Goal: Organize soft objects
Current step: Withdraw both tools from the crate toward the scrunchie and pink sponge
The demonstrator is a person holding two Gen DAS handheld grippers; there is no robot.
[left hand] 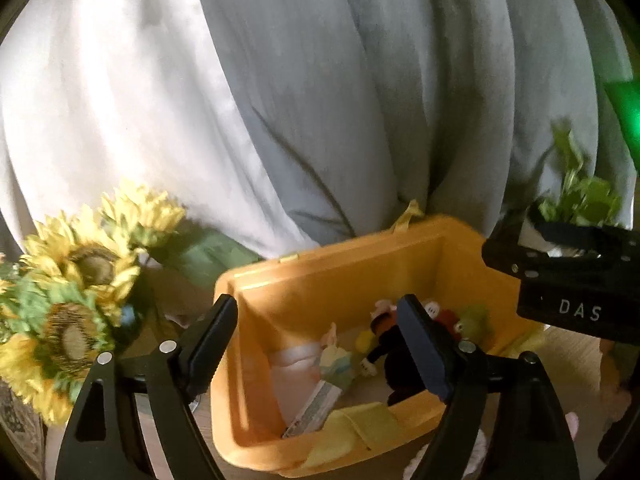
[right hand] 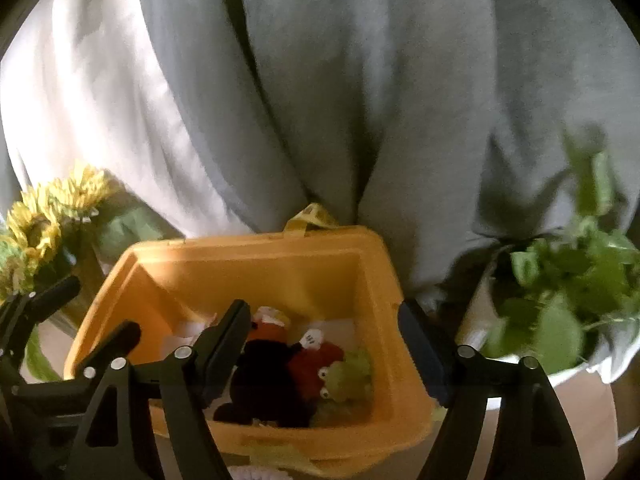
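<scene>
Hovering both tongs over the yellow bin [right hand: 384, 312], we judge the next move is to fetch whatever soft thing remains outside — so we should lift clear of its rim. Left tongs [left hand: 320, 344] and right tongs [right hand: 324, 348] gape wide, holding nothing. Plush toys lie heaped at the bin's near wall: a black one [right hand: 260, 380], a red one [right hand: 310, 366], a green frog [right hand: 348, 376] — limp, touching.
</scene>
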